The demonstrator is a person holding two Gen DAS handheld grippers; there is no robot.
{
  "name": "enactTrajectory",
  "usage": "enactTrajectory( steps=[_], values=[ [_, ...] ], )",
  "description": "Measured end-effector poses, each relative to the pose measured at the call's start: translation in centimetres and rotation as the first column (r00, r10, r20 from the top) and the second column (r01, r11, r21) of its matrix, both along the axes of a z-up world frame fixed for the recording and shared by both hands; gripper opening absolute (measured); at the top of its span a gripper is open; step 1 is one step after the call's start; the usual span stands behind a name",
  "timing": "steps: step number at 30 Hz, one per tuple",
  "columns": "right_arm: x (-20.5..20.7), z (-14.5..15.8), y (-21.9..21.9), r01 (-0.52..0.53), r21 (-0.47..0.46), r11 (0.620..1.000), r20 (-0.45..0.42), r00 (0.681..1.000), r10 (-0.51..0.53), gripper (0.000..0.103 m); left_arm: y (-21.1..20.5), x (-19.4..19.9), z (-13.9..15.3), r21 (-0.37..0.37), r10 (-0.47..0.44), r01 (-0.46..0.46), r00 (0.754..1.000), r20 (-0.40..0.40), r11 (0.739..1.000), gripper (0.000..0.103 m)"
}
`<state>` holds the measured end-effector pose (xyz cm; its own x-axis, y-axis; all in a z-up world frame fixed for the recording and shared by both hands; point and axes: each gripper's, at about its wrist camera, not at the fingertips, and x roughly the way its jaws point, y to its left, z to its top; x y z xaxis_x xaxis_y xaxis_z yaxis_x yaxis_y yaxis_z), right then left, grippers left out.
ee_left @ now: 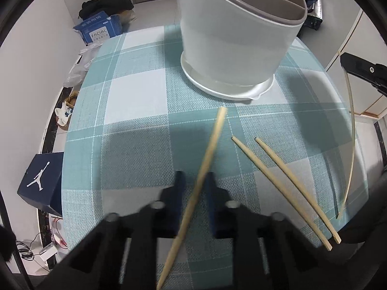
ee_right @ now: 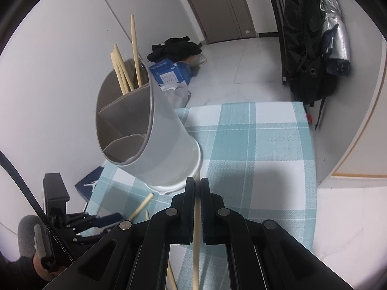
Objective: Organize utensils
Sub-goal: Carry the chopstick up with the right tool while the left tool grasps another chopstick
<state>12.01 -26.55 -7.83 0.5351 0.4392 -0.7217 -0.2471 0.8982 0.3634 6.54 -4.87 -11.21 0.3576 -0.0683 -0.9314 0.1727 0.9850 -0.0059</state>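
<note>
The left gripper [ee_left: 194, 181], low in the centre of its own wrist view, is clamping a chopstick [ee_left: 193, 198] between nearly closed jaws; the stick is crossing them on a slant, its upper end pointing toward the holder and its lower end running off the bottom edge. Just to the right, two more chopsticks [ee_left: 285, 188] are lying side by side on the checked tablecloth [ee_left: 135, 96], apart from the gripper. Higher up, right of centre, the white utensil holder [ee_left: 239, 46] is standing on its drip tray.

In the right wrist view the holder [ee_right: 154, 130] is sitting left of centre, leaning in the fisheye, with several chopsticks [ee_right: 123, 70] already standing in its rear compartment and the nearer compartments looking empty. The left gripper [ee_right: 96, 220] is showing at lower left. In the lower centre the right gripper [ee_right: 197, 188] is pinching its own thin chopstick [ee_right: 196, 236], which is lying along the slot between the closed jaws, tip toward the holder's base.

To do this step well, each stick probably wants tipping upright before it goes over the rim, and lowering into the rear compartment with the others. The left stick is gripped off-axis, so it may pivot; a slow lift seems wise. One hand at a time would keep the sticks from clashing at the mouth.
</note>
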Motion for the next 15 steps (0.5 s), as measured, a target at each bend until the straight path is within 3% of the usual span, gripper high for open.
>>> enactTrajectory(
  steps=[6, 12, 15],
  values=[
    [-0.7, 0.2, 0.3, -0.019, -0.011, 1.0, 0.01, 1.0, 0.019, 0.004, 1.6, 0.5, -0.4, 0.003, 0.079, -0.079, 0.997, -0.023, 0.997, 0.004],
    [-0.5, 0.1, 0.3, -0.016, 0.001, 1.0, 0.008, 1.0, 0.016, 0.004, 5.4, 1.7, -0.5, -0.171, 0.211, -0.224, 0.973, -0.092, 0.959, 0.004],
    [-0.3, 0.1, 0.3, -0.01, 0.004, 1.0, 0.004, 1.0, 0.01, 0.004, 5.8, 2.3, -0.2, -0.166, 0.236, -0.245, 0.969, -0.074, 0.955, 0.007]
  ],
)
